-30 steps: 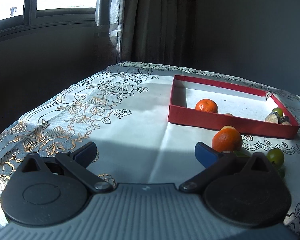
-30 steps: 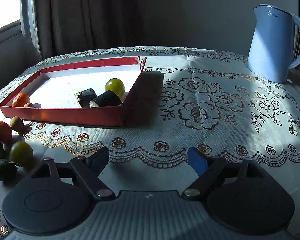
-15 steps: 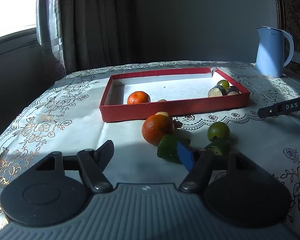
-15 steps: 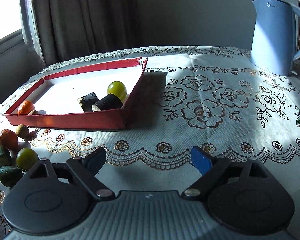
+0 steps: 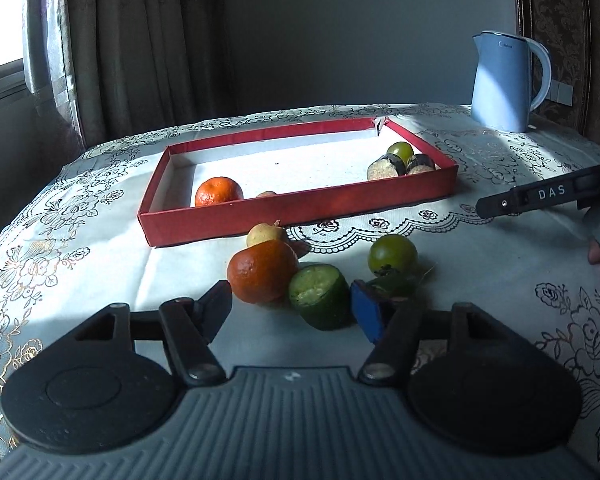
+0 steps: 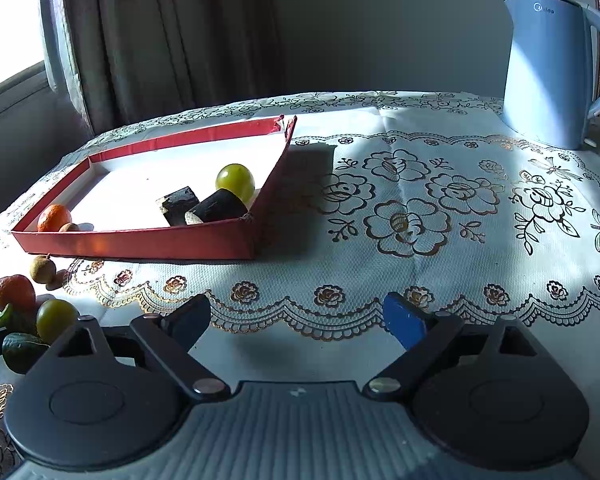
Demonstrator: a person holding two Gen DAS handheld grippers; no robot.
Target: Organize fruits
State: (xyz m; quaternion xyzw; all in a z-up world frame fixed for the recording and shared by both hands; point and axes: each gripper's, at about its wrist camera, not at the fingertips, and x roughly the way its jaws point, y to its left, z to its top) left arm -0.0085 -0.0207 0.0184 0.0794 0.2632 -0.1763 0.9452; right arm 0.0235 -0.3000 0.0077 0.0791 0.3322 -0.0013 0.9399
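Note:
A red tray (image 5: 300,208) holds an orange (image 5: 219,191), a green round fruit (image 5: 400,149) and dark cut pieces (image 5: 386,167). In front of it lie a loose orange (image 5: 262,271), a cut green fruit (image 5: 320,296), a round green fruit (image 5: 393,254), a small tan fruit (image 5: 265,234) and a dark green fruit (image 5: 392,283). My left gripper (image 5: 292,306) is open, its jaws on either side of the orange and the cut green fruit. My right gripper (image 6: 300,320) is open and empty over the cloth right of the pile; the tray (image 6: 140,244) and loose fruits (image 6: 56,318) lie to its left.
A blue kettle (image 5: 504,80) stands at the back right, also in the right wrist view (image 6: 552,68). A flowered tablecloth (image 6: 420,208) covers the table. Curtains and a window are behind. The right gripper's finger (image 5: 540,196) shows at the left wrist view's right side.
My left gripper has swung right from the table's left side and closed in on the loose fruits, which now lie between its jaws. My right gripper has drifted slightly.

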